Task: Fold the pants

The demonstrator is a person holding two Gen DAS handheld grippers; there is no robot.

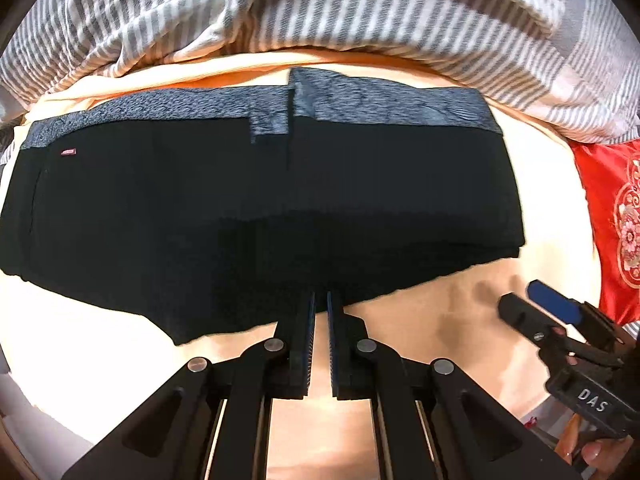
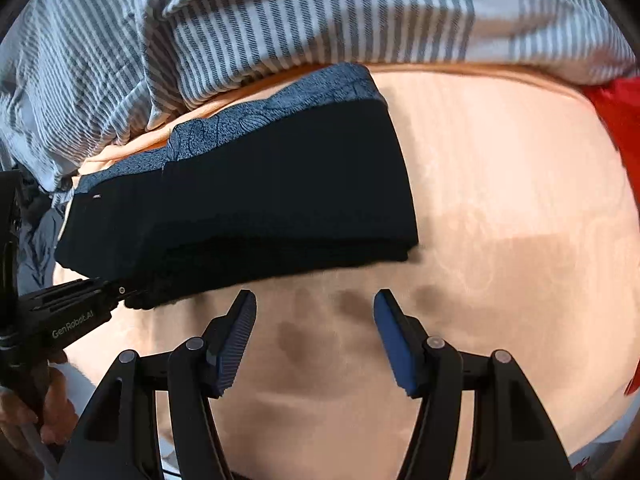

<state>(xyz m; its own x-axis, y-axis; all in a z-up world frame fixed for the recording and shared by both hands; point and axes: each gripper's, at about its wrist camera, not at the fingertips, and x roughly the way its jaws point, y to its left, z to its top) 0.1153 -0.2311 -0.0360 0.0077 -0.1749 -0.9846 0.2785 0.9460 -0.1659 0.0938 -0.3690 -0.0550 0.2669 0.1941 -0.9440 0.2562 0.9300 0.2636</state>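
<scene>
Pants: one pair of black fabric pants (image 1: 256, 200) with a grey patterned waistband, folded flat across the middle of the frame on the peach bedsheet (image 1: 460, 320).
Left gripper (image 1: 321, 300): fingers nearly closed, tips at the pants' near edge; can't tell if they're pinching cloth.
Right gripper (image 2: 315, 300): spread wide, holding nothing, over bare sheet.
Only in left view: the tiny red label (image 1: 68, 152) and the red embroidered cushion (image 1: 616, 216).
Backdrop: one grey-striped duvet (image 2: 280, 20), top of frame.
</scene>
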